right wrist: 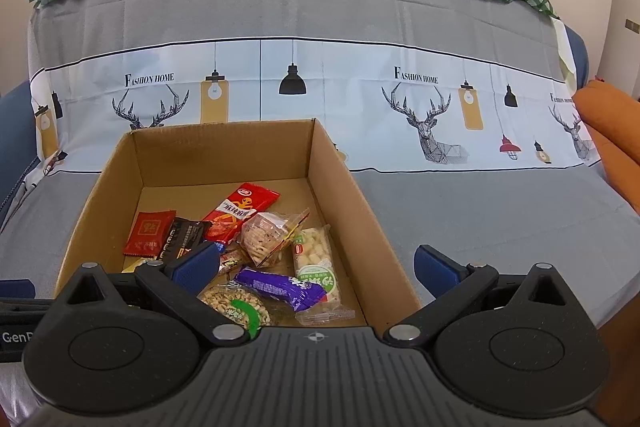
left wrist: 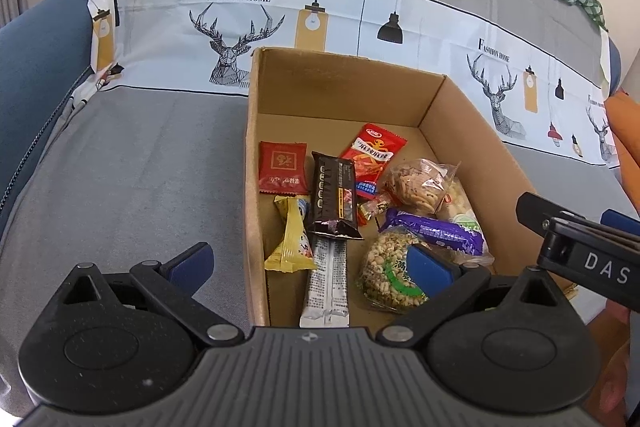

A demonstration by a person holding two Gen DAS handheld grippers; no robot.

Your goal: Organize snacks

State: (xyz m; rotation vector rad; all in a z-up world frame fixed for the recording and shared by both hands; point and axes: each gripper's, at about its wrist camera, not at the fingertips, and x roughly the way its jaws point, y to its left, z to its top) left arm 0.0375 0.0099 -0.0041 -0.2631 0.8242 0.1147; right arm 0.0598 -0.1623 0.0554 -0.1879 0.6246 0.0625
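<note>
Hovering wide open and empty, the left gripper (left wrist: 310,265) straddles the near-left wall of the cardboard box (left wrist: 344,87). Just ahead of it lies the silver stick packet (left wrist: 326,283), long axis running away. The right gripper (right wrist: 316,267) gapes likewise.

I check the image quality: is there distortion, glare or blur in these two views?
Left wrist view: fisheye bends the cardboard box walls; print on the black snack bar is readable. Right wrist view: the sofa cover line curves; light is soft, no strong glare.
</note>
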